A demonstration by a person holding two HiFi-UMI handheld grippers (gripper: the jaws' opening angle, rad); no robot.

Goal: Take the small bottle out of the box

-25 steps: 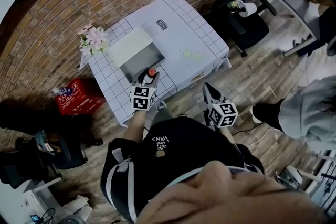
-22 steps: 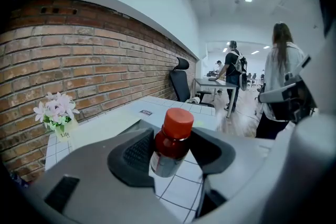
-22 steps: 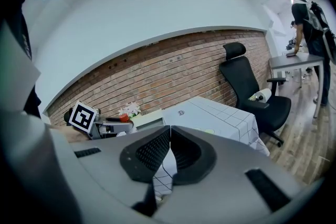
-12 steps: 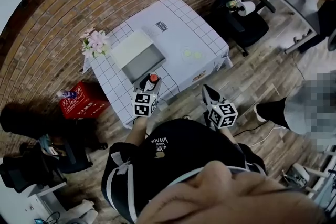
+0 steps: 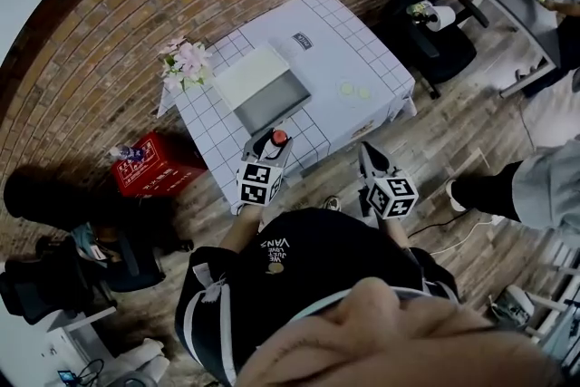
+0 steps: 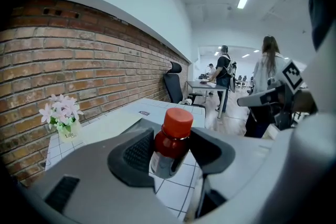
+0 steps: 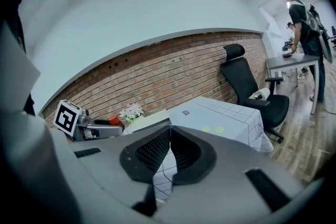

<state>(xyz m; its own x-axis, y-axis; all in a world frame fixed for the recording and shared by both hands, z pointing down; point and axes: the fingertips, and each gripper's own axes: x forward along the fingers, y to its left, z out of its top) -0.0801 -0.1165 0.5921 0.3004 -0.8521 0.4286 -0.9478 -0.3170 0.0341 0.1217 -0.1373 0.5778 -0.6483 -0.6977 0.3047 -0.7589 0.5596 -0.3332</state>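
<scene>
A small dark-red bottle (image 6: 169, 144) with a red cap stands upright between the jaws of my left gripper (image 6: 168, 150), which is shut on its body. In the head view the bottle (image 5: 277, 140) is held over the near edge of the white grid-cloth table (image 5: 358, 59), just in front of the open box (image 5: 272, 101) with its pale lid swung back. My right gripper (image 7: 169, 152) has its pads touching at the tips and holds nothing. In the head view the right gripper (image 5: 367, 157) hangs off the table's near side, to the right of the left gripper (image 5: 268, 151).
A flower pot (image 5: 186, 63) stands at the table's far left corner and two pale green discs (image 5: 354, 91) lie on the right part. A red crate (image 5: 152, 162) sits on the floor at left, a black office chair (image 5: 433, 23) at right. People stand farther off.
Both grippers and the held bottle have shifted rightward in the head view, and the table sits more to the right in the picture. The grip on the bottle is unchanged.
</scene>
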